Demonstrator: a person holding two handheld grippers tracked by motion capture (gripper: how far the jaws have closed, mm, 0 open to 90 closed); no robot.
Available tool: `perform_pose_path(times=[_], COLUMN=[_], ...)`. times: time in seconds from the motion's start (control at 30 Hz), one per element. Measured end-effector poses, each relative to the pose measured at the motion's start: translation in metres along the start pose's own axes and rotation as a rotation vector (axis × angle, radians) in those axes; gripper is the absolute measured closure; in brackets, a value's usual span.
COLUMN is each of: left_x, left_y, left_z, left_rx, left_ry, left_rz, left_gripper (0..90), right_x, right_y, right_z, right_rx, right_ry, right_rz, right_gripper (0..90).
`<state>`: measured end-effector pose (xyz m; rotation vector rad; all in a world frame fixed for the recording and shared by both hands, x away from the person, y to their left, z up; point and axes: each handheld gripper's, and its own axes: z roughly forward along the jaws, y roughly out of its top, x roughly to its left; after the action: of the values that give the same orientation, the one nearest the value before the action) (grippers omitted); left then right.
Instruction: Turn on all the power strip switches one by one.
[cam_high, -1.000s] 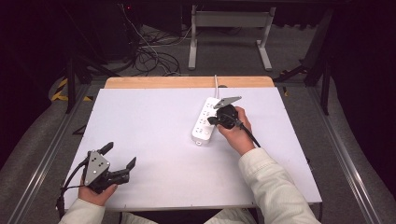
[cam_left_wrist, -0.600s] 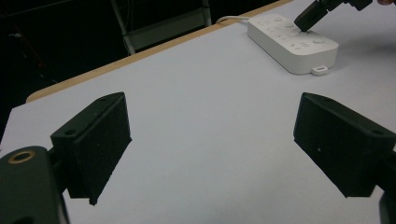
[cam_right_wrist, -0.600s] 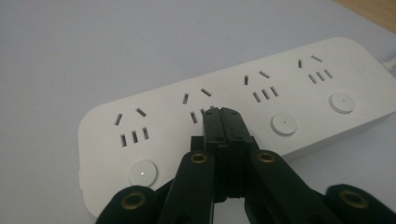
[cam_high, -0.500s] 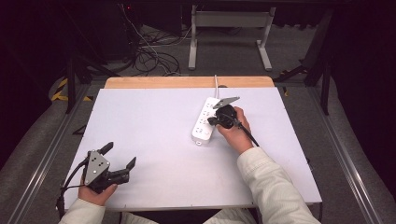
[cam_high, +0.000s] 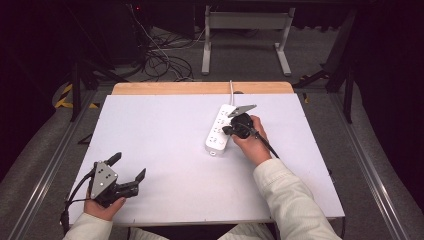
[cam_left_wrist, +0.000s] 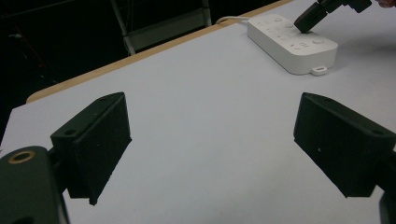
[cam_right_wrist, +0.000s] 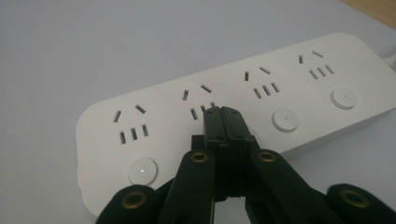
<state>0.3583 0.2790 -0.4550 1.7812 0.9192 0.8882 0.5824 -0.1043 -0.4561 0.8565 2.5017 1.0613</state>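
At the near left corner of the white table (cam_high: 165, 145), the left gripper (cam_high: 127, 172) is held low in a hand, its jaws spread wide over bare surface. Right of centre, toward the far edge, a white power strip (cam_high: 218, 130) is laid flat, its cord run off over the wooden strip (cam_high: 200, 88) at the back. The right gripper (cam_right_wrist: 223, 122) is pressed tip-down on the strip, jaws closed together with nothing between them. Beyond the table, tangled cables (cam_high: 165, 62) and a metal stand (cam_high: 245, 35) are seen on a dark floor.
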Motion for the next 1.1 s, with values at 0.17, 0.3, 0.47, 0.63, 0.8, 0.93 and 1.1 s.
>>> perform_pose_path(times=[0.17,0.3,0.47,0.63,0.8,0.93,1.1], left_x=[0.0,-0.0001,-0.0008,-0.0012,-0.0013,-0.0015,-0.0012], left_y=[0.0003,0.0003,0.0002,0.0003,0.0003,0.0004,0.0005], left_z=[0.0,0.0001,0.0005,0.0004,0.0003,0.0003,0.0001], left_rx=[-0.001,-0.001,-0.001,-0.001,0.0,-0.001,-0.002], left_ry=[0.002,0.002,-0.003,-0.005,-0.005,-0.005,-0.002], left_rz=[0.009,0.009,0.003,0.002,0.003,0.003,0.006], left_gripper=[11.4,11.4,11.4,11.4,11.4,11.4,11.4], right_x=[0.0031,0.0048,0.0052,0.0058,0.0059,0.0066,0.0075], right_y=[0.0004,0.0001,-0.0011,-0.0025,-0.0018,-0.0006,0.0019], right_z=[0.0002,0.0007,0.0007,0.0008,0.0011,0.0012,0.0017], right_rx=[0.008,0.006,0.001,-0.007,-0.002,0.009,0.028], right_ry=[-0.017,-0.031,-0.033,-0.041,-0.041,-0.047,-0.053], right_rz=[-0.011,-0.001,0.009,0.015,0.028,0.033,0.033], right_gripper=[90.0,90.0,90.0,90.0,90.0,90.0,90.0])
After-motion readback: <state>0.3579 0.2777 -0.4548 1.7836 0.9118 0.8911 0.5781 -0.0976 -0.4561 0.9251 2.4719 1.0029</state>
